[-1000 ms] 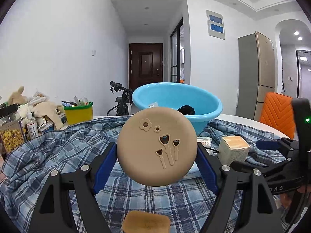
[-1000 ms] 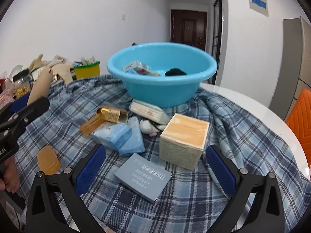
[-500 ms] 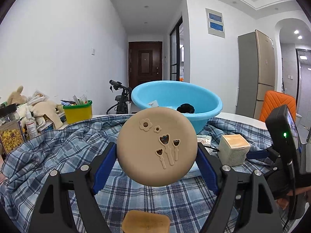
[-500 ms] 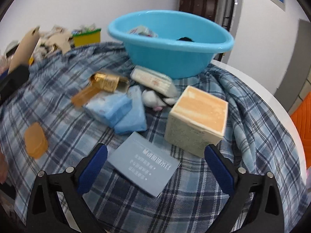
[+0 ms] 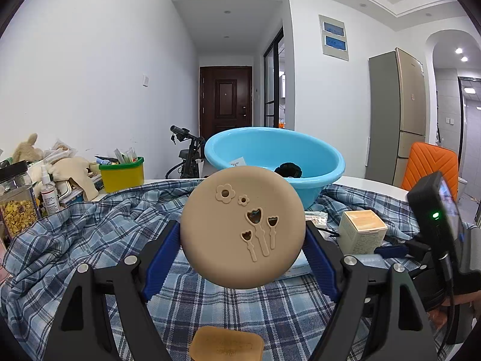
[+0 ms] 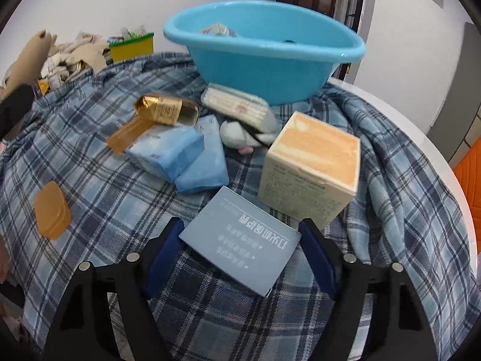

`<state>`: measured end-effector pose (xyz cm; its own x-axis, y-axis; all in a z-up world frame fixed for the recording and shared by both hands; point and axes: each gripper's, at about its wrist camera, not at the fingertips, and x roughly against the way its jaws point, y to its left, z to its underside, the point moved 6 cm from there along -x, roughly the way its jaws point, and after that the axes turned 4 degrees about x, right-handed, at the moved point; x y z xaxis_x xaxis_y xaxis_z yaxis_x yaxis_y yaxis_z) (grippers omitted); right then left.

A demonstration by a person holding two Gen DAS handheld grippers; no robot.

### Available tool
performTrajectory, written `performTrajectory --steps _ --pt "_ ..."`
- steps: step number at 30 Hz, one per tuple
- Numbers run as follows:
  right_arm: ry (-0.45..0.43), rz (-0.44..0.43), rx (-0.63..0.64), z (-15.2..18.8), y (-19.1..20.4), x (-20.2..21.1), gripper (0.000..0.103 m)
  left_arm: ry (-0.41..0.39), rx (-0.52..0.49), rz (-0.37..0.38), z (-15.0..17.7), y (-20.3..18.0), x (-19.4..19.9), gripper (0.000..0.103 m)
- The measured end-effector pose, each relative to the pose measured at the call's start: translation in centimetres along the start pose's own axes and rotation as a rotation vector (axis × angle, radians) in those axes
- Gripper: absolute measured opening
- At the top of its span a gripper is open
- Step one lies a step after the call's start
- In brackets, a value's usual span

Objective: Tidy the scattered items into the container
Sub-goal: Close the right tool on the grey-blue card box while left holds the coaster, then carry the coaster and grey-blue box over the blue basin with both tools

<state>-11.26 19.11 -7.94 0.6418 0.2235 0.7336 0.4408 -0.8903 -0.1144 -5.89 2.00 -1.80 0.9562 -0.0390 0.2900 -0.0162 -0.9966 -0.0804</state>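
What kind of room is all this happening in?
It looks like a lived-in home, probably an apartment's dining area. A tall fridge stands by the wall, a hallway leads to a dark entrance door, and the blue basin sits on a table under a plaid cloth.

Cream box (image 6: pixel 312 168) crowds right claw (image 6: pixel 240 252), left side free

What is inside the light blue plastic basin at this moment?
Inside the light blue plastic basin, a small white printed packet leans on the far wall and a black bundle lies further right. The near wall hides the basin floor.
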Motion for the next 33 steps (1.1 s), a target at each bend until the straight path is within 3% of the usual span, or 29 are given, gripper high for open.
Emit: performTrajectory --steps 3,9,12,18,27,33 --pt "-0.091 0.026 -0.007 -0.4 -0.2 1.8 0.077 0.0 0.0 0.0 0.0 0.0 0.0 0.082" --pt "-0.378 0.113 -0.041 -0.5 -0.9 7.6 0.077 -0.002 0.001 -0.002 -0.1 0.1 0.1 0.082" --pt "-0.458 0.147 -0.078 -0.3 -1.6 9.4 0.077 -0.001 0.001 -0.002 -0.1 0.1 0.1 0.082" --pt "-0.456 0.13 -0.141 -0.5 -2.5 9.3 0.077 -0.002 0.002 -0.004 -0.1 0.2 0.1 0.082" --pt "-0.46 0.154 -0.099 -0.6 -2.0 9.3 0.077 0.034 0.034 -0.035 -0.2 0.9 -0.7 0.082" --pt "-0.48 0.156 -0.109 -1.8 -2.5 10.7 0.077 0.035 0.027 -0.056 -2.6 1.1 -1.1 0.082"
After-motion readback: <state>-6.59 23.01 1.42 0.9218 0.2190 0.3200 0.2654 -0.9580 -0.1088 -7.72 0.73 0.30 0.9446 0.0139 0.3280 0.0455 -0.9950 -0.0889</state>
